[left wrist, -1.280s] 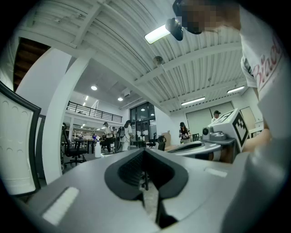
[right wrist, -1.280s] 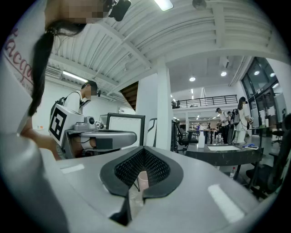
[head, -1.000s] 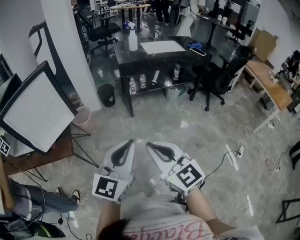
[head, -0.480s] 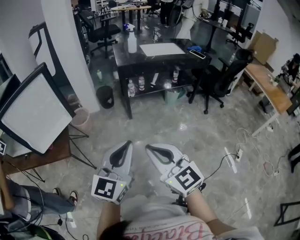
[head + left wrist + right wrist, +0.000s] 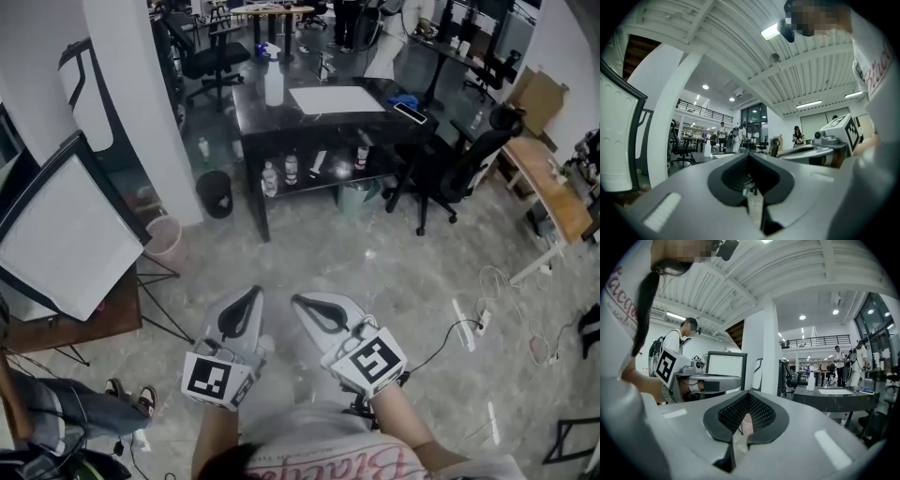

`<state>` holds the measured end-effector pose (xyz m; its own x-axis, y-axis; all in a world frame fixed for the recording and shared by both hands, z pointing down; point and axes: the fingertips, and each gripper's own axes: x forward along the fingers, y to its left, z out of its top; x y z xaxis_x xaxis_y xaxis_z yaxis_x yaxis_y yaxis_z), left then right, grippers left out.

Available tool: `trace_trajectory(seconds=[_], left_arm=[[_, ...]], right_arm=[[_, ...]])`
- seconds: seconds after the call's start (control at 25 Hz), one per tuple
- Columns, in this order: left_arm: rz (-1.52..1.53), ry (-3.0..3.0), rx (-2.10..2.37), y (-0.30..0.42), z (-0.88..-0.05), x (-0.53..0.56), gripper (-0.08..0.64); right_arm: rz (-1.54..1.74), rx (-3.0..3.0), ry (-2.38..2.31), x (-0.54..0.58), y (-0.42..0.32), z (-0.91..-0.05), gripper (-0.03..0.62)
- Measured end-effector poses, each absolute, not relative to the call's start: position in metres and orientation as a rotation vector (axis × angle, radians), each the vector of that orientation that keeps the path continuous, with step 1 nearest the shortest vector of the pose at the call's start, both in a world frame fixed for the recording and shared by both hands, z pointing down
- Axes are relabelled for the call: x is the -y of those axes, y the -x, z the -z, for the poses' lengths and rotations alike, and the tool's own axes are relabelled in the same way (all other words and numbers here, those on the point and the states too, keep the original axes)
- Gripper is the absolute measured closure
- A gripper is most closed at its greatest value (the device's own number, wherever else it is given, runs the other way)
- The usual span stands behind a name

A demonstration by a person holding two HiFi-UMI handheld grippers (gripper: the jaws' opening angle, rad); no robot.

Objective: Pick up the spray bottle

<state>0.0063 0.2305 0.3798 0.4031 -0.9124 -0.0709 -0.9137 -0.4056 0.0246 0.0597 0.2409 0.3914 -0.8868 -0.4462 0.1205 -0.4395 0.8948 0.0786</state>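
Item: spray bottle (image 5: 274, 84), white, upright near the far left corner of a dark counter (image 5: 251, 111) across the room; nothing touches it. On the same top lies a white sheet (image 5: 336, 97), with small bottles (image 5: 292, 169) stored below and a black chair (image 5: 448, 167) at the counter's right.

Left hand-held gripper (image 5: 251, 294): clenched, jaws meeting along a thin seam with nothing between them. It is held low in front of the person and points level toward the counter.

Right hand-held gripper (image 5: 300, 301): likewise clenched and empty, just beside the left, the two tips leaning toward each other.

A stretch of pale stone floor (image 5: 375, 262) separates both from the counter, so they are well apart from the bottle.

Progress, as I judge it: the very start, an approach at most, with no step of the pick done. Left to do: cross the floor to the counter, part the jaws of one hand-held gripper, bring them round the bottle's body, close on it and lift it clear of the top.
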Motion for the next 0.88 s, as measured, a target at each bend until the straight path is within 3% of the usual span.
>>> trace_trajectory(seconds=[0.56,0.88], left_arm=[[-0.149,2.674,-1.552,0.068,-0.365,-0.055,0.563],[-0.182,2.709,-1.556,0.093,-0.373,0.016,0.563]], right_arm=[[0.12,2.905,-0.853,-0.065,0.028,-0.378,0.591],[0.051,2.867,-0.912,0.001,0.038,-0.39,0.591]])
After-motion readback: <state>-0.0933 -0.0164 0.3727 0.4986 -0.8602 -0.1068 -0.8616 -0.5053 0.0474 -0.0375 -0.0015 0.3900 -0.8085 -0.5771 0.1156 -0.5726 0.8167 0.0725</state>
